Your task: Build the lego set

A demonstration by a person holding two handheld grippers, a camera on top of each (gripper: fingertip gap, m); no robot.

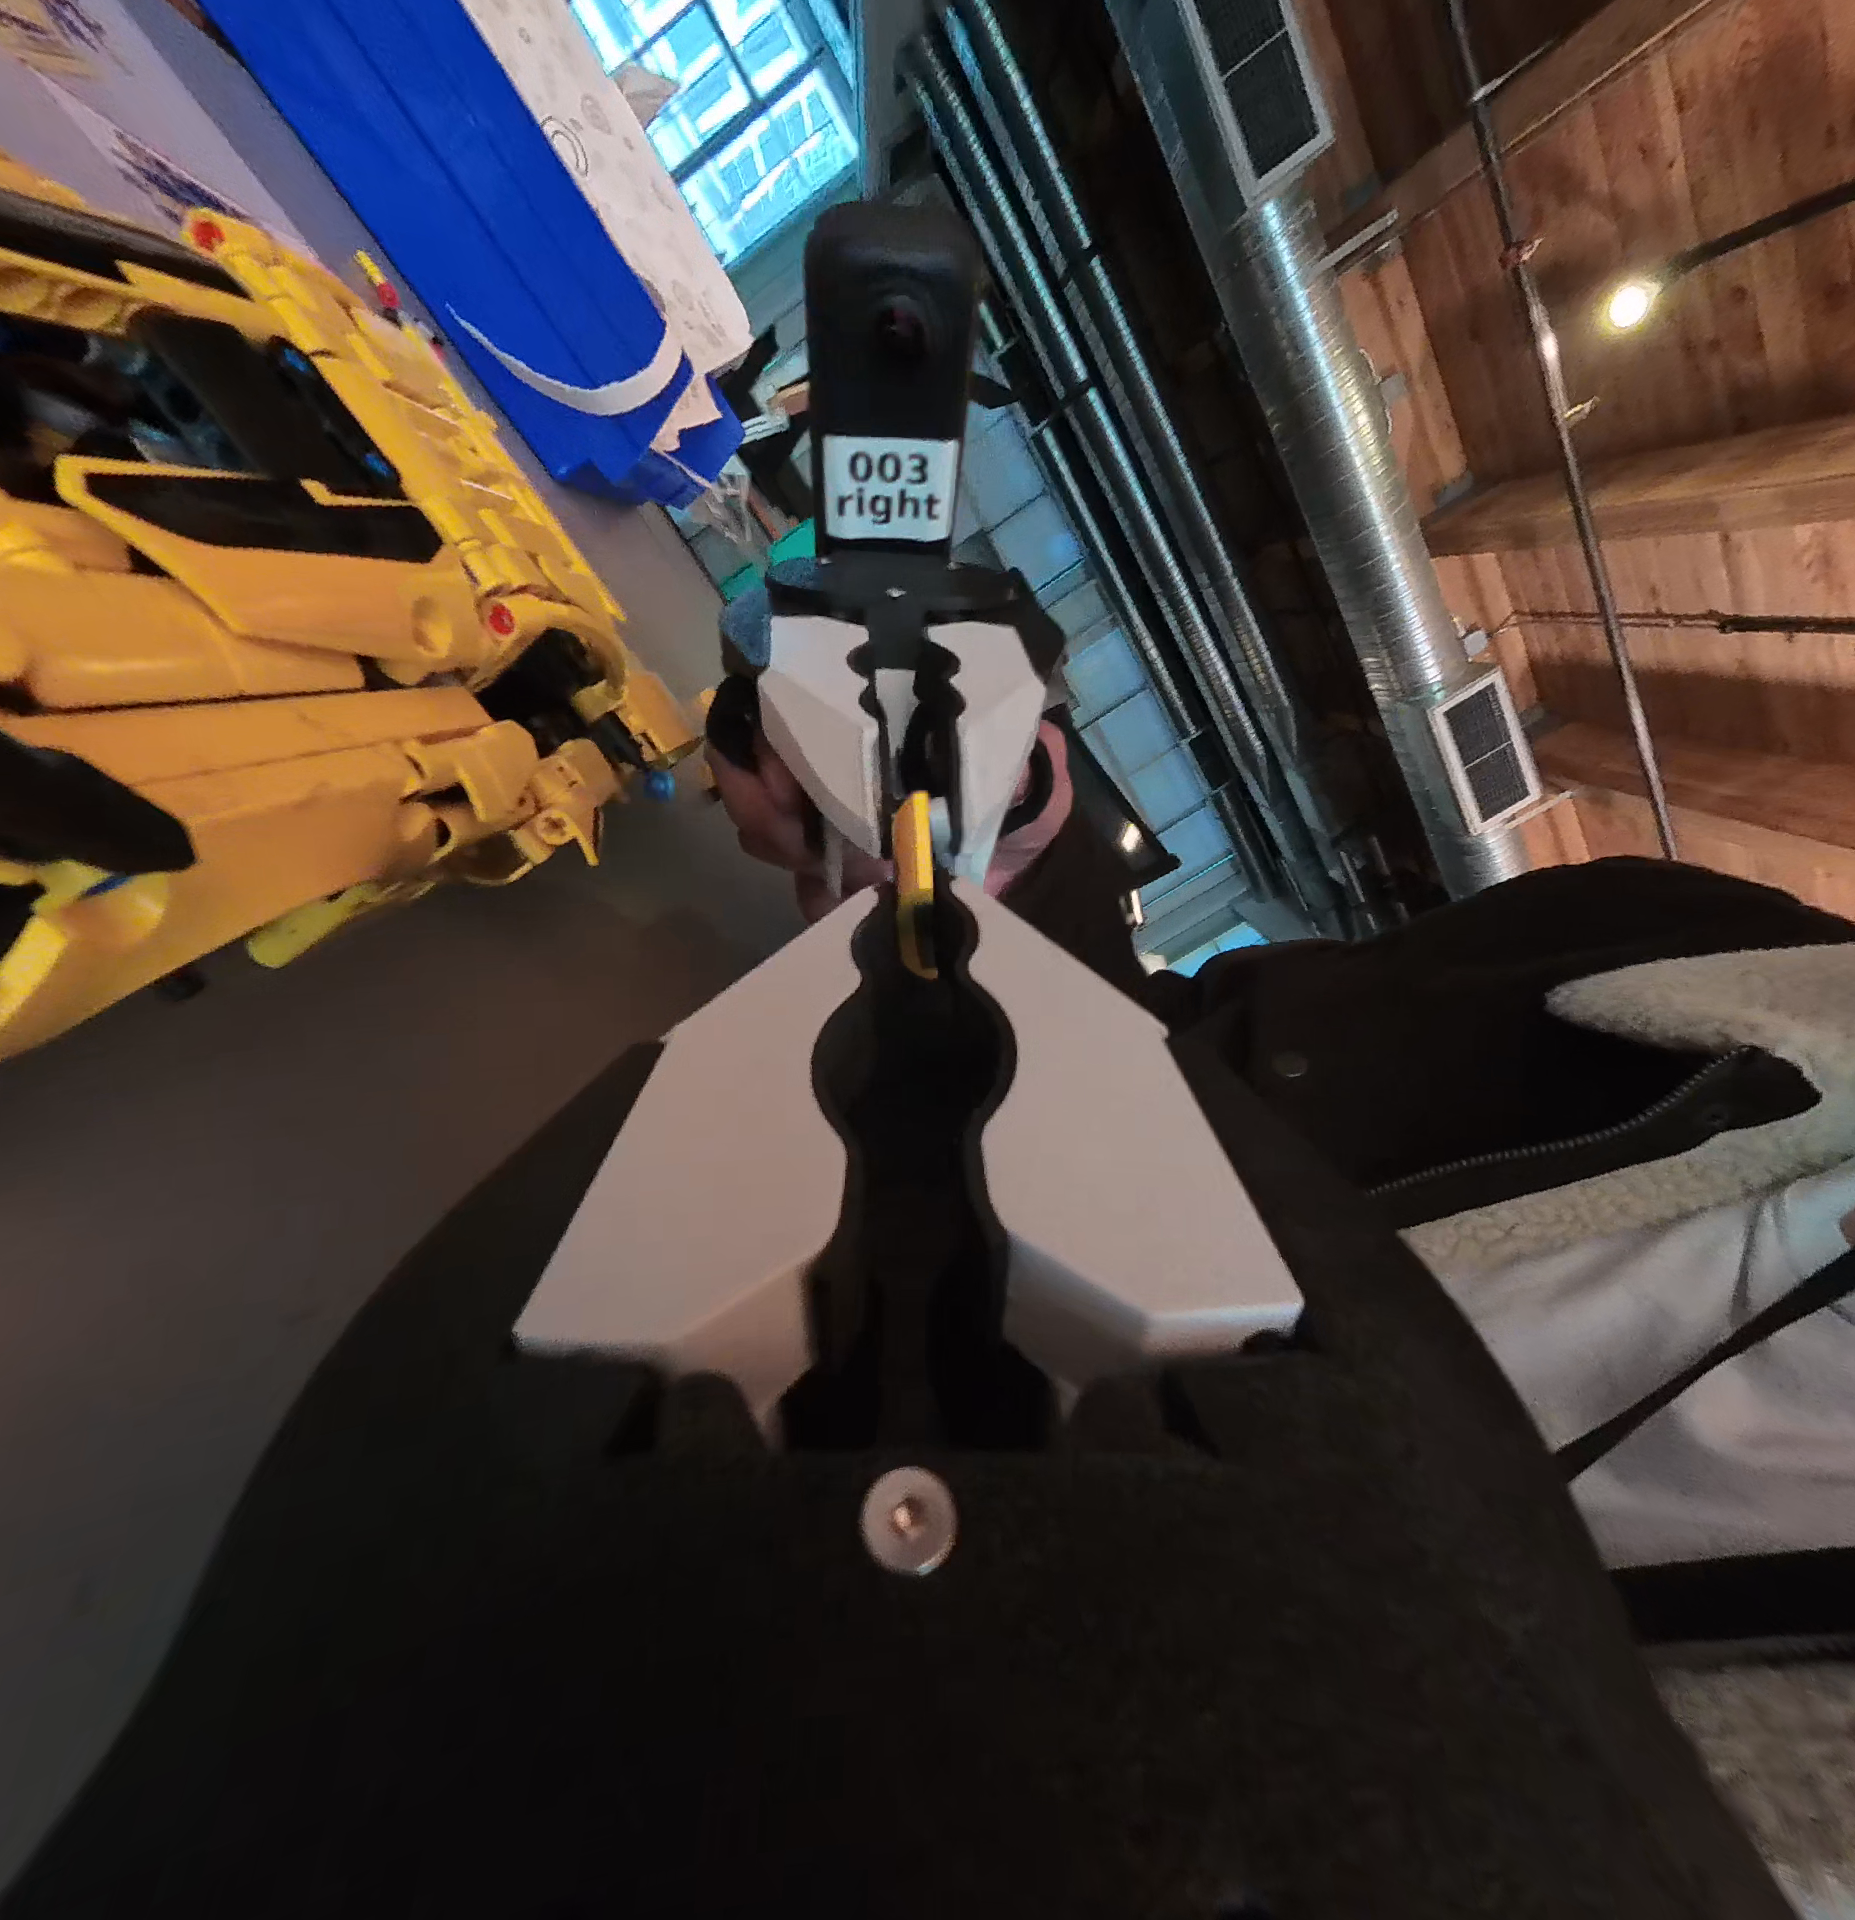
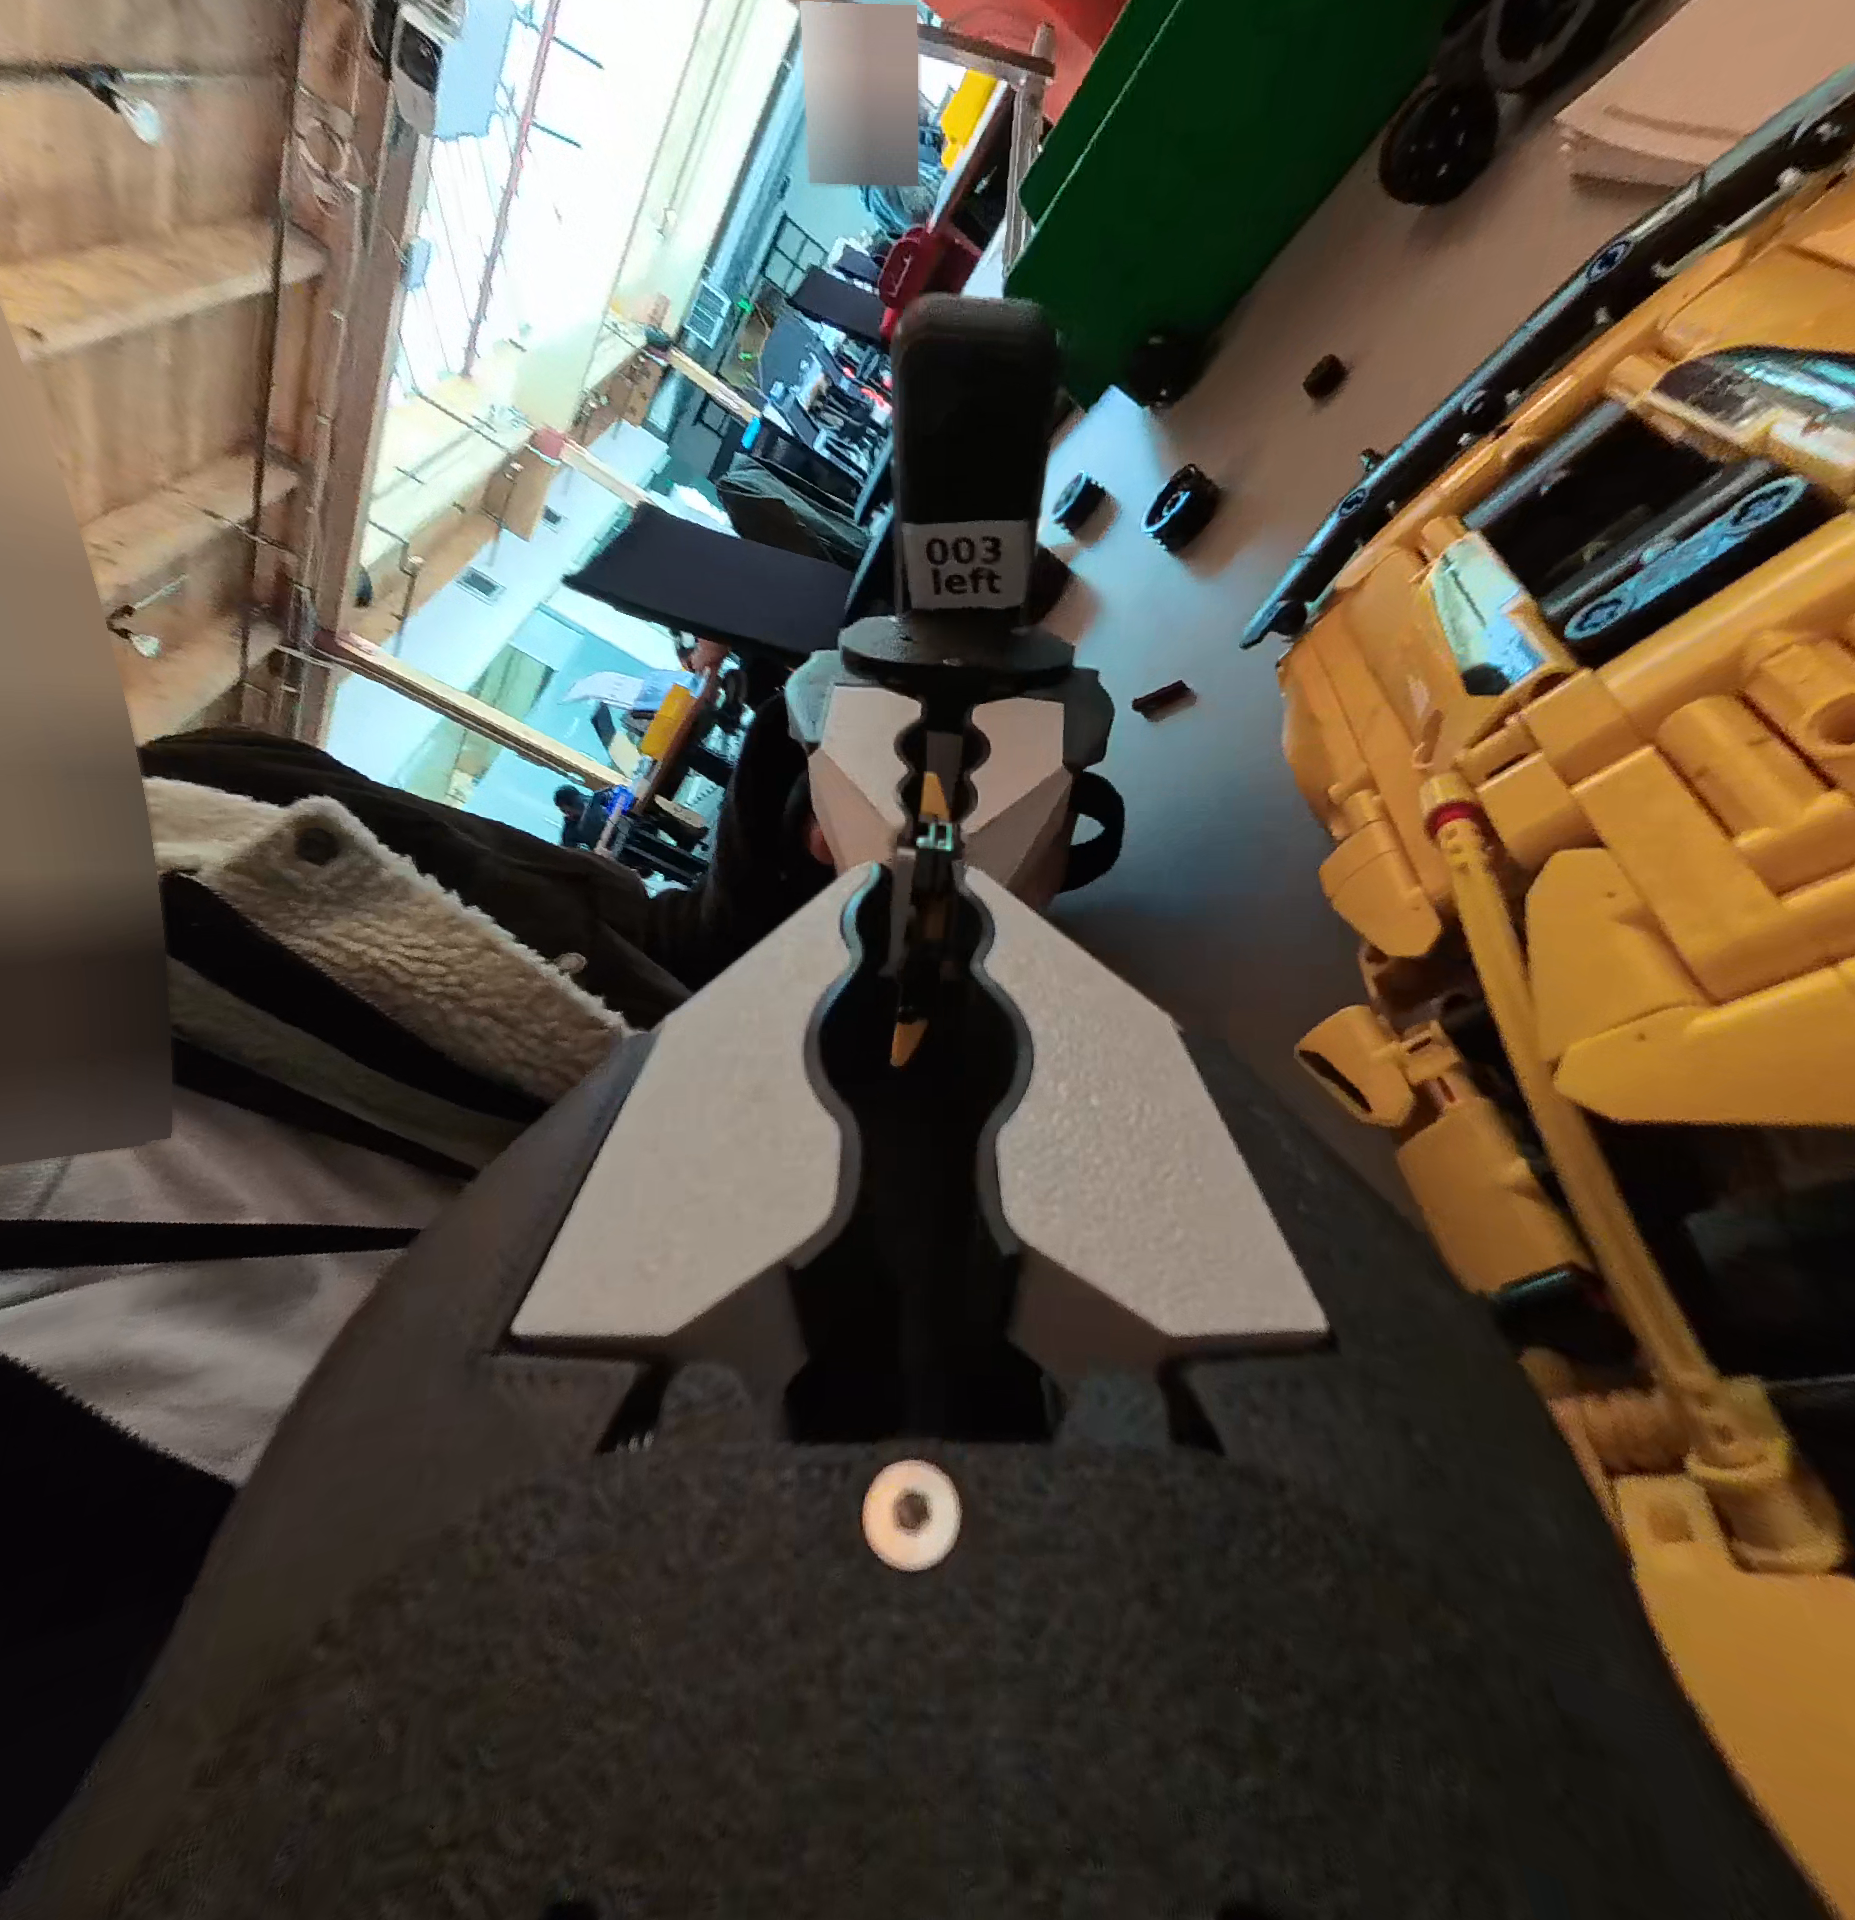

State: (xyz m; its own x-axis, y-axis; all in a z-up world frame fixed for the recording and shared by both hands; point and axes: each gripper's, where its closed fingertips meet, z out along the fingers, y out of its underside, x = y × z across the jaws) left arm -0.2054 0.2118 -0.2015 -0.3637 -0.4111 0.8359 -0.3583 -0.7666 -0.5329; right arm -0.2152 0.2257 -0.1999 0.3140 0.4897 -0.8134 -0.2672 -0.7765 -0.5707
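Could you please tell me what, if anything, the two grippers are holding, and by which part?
Both pinch one small yellow plastic Lego piece between them: the left gripper clamps one end, the right gripper the opposite end, tip to tip.

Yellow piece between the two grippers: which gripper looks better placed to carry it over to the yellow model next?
Hard to call, tentatively the left. The left gripper is shut on the yellow piece, while the right gripper pinches a thin grey-and-yellow part meeting it tip to tip. The yellow model lies beside both.
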